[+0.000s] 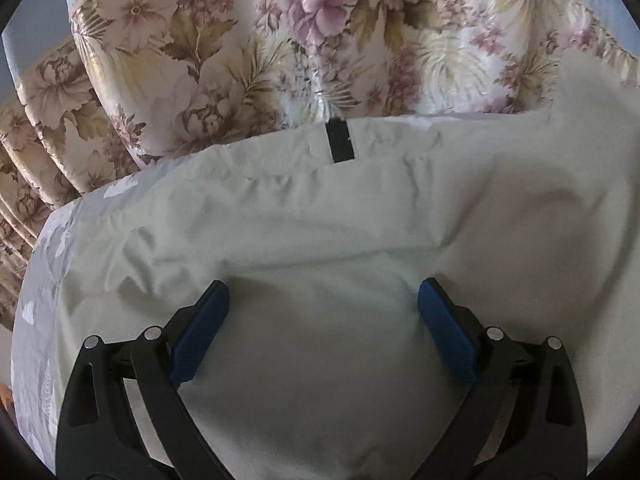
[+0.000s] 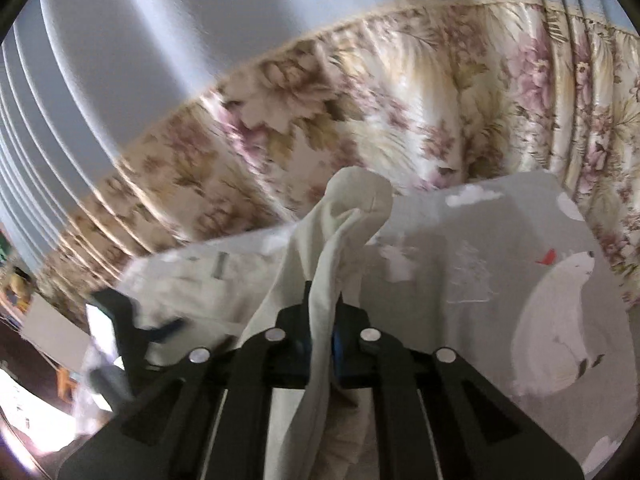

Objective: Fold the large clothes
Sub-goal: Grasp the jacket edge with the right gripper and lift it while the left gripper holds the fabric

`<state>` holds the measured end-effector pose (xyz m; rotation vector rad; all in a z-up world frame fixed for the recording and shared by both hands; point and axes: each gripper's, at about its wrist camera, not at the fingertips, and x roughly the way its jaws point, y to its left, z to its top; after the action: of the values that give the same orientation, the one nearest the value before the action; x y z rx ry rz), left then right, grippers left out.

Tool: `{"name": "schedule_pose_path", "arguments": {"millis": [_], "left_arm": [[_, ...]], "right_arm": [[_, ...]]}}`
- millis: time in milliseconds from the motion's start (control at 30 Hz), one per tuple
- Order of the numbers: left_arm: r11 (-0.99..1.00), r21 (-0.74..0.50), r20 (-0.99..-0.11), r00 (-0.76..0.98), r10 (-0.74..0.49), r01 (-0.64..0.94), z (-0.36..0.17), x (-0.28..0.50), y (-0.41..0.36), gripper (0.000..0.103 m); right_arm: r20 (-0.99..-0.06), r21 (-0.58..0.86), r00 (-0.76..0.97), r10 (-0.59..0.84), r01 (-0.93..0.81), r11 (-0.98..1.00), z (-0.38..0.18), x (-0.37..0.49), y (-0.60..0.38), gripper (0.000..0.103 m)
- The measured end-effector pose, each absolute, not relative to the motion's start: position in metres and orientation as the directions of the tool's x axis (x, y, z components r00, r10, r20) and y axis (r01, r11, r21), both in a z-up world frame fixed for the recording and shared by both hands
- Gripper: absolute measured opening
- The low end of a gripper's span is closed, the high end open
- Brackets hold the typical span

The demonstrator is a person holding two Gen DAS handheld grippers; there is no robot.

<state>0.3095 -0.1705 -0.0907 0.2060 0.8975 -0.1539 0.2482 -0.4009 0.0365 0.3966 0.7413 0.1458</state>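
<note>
Floral curtain (image 1: 248, 52) in pleats hangs behind the bed; grey bedsheet (image 2: 472, 264) printed with polar bears; pale wall (image 2: 140, 40) above.

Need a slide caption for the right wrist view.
Right gripper shut on a bunched fold of the white garment, lifted above the polar-bear bedsheet.

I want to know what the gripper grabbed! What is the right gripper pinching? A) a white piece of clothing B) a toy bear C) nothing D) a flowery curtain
A: in the right wrist view the right gripper is shut on a bunched fold of the white garment, which sticks up past its fingers.
</note>
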Motion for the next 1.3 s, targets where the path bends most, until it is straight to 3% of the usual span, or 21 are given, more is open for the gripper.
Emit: {"name": "schedule_pose_path", "arguments": {"millis": [200, 367, 667, 933, 1167, 1300], "left_arm": [[0.978, 0.072, -0.785, 0.617, -0.066, 0.196, -0.092, 0.312, -0.159, 0.1], [0.99, -0.013, -0.757, 0.646, -0.101, 0.14, -0.062, 0.317, -0.128, 0.098], [0.993, 0.052, -0.821, 0.57, -0.017, 0.105, -0.08, 0.381, -0.127, 0.1], [0.986, -0.074, -0.774, 0.615, -0.15, 0.148, -0.049, 0.327, -0.073, 0.098], [0.998, -0.051, -0.704, 0.708, -0.067, 0.044, -0.013, 0.281, 0.023, 0.098], [0.999, -0.032, -0.683, 0.73, -0.006, -0.022, 0.0, 0.263, 0.078, 0.098]], "right_arm": [[-0.57, 0.478, 0.745, 0.345, -0.041, 0.877, 0.056, 0.245, -0.361, 0.007], [-0.535, 0.472, 0.751, 0.387, -0.114, 0.874, 0.084, 0.244, -0.316, 0.007], [-0.539, 0.42, 0.742, 0.399, -0.174, 0.891, 0.099, 0.246, -0.249, 0.007], [-0.547, 0.412, 0.745, 0.381, -0.156, 0.898, 0.1, 0.251, -0.23, 0.007], [-0.576, 0.375, 0.728, 0.37, -0.167, 0.912, 0.099, 0.263, -0.173, 0.007], [-0.628, 0.342, 0.694, 0.353, -0.162, 0.926, 0.071, 0.282, -0.12, 0.007]]}}
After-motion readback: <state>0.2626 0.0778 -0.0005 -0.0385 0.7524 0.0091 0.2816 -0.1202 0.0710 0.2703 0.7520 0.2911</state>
